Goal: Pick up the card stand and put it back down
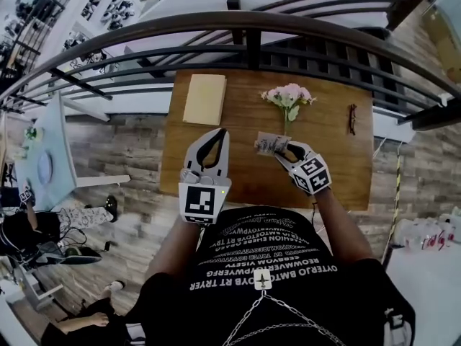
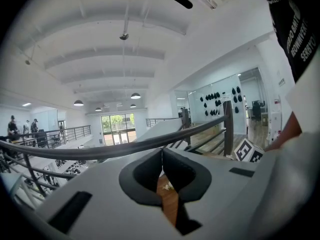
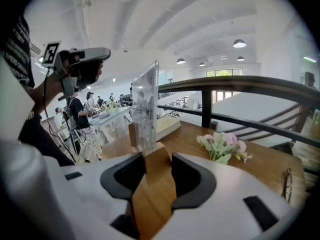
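The right claw (image 3: 158, 169) is closed on the wooden base of the card stand (image 3: 146, 104), both pads pressed against the block. The clear panel rises upright just past the fingertips. In the head view the stand sits near the middle of the counter (image 1: 338, 171) and looks lifted just clear of the wood, though that view does not settle it. The left claw (image 2: 162, 154) is closed on nothing, its tips meeting. It hangs at the stand's 8 o'clock, well apart from it.

From the stand, the flowers (image 1: 288, 96) lie at 12 o'clock and near. A tan pad (image 1: 205, 99) lies at 10 o'clock, and glasses (image 1: 352, 118) at 2 o'clock, further off.

The pick looks done; the set-down is what remains, and that is where trouble is likely.

- The grip is low on a small block and the panel is tall, so a roll of the wrist would swing the top wide. The stand could then land on one edge of its base and topple when released.
- Drifting toward 12 o'clock on the way down could push the panel into the flowers.
- The pads hold only the block's sides. A slack squeeze could let it twist or slip before it touches down.
- Letting go before the base sits flat would drop it.
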The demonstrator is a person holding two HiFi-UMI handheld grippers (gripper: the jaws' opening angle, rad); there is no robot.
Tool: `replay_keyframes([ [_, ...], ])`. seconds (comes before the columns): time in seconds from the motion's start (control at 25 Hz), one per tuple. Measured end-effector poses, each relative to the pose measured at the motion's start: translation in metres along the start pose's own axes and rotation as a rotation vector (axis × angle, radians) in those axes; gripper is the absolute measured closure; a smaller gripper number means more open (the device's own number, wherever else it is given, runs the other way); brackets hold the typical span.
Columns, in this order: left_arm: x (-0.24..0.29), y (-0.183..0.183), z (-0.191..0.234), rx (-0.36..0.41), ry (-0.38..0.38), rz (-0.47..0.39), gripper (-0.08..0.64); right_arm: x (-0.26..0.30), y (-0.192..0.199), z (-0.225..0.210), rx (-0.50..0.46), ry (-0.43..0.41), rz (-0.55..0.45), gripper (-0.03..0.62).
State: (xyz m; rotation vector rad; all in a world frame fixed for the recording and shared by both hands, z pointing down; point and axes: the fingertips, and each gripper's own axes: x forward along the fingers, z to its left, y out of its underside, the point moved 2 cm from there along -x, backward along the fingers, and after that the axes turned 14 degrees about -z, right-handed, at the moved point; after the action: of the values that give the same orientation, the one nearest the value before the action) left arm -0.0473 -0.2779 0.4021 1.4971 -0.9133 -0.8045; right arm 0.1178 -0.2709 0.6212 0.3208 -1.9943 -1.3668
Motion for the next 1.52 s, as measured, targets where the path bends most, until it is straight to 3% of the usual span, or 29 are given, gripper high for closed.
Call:
replay_keyframes([
  [0.68,-0.012,-0.019,-0.031,-0.001,0.015,-0.036,0.532,-0.061,-0.124,0.014,-0.091,-0.025,-0.061,0.419],
  [1.2,-0.030,-0.027,-0.039,0.000,0.015,-0.051,0.531,-0.086,-0.188,0.036,-0.135,-0.051,-0.119,0.419],
  [1.52,-0.032,-0.032,-0.042,0.004,0.024,-0.071,0.532,-0.100,-0.209,0.044,-0.153,-0.047,-0.144,0.419],
])
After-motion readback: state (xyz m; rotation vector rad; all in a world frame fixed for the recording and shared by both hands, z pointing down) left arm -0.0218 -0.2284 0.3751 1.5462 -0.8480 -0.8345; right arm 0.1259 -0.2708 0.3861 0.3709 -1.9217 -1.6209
